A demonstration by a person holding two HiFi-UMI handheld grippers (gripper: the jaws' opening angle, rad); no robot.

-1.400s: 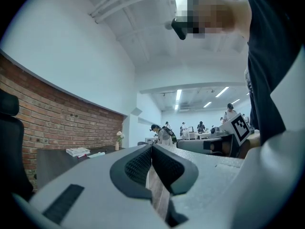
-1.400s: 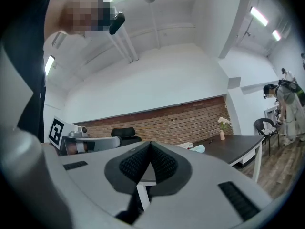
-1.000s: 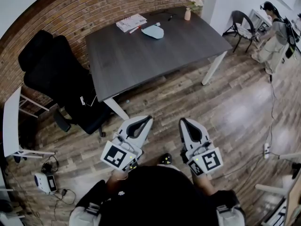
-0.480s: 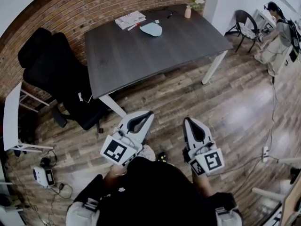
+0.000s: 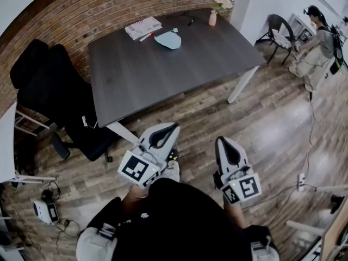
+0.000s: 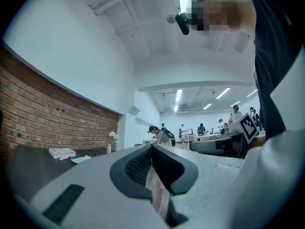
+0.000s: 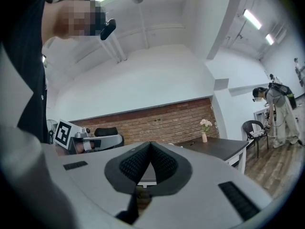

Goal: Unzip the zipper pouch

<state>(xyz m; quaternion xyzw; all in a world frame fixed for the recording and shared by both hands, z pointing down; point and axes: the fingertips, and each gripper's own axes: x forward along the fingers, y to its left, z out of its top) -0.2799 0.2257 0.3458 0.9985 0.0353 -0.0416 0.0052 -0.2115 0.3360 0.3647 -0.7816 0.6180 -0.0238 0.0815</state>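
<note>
A light blue zipper pouch lies at the far side of the dark table, also seen small in the left gripper view as the pouch. My left gripper is held over the wooden floor just short of the table's near edge, jaws shut and empty. My right gripper is beside it, a little farther back, shut with nothing in it. In the left gripper view the gripper has its tips together; the right gripper looks the same in its own view.
A booklet with a red pen and a vase of flowers stand near the pouch. A black office chair is left of the table. A person stands by a chair at far right. A cable lies on the floor.
Both grippers have come nearer the table's near edge, and the table has shifted left in the head view. Jaws stayed shut.
</note>
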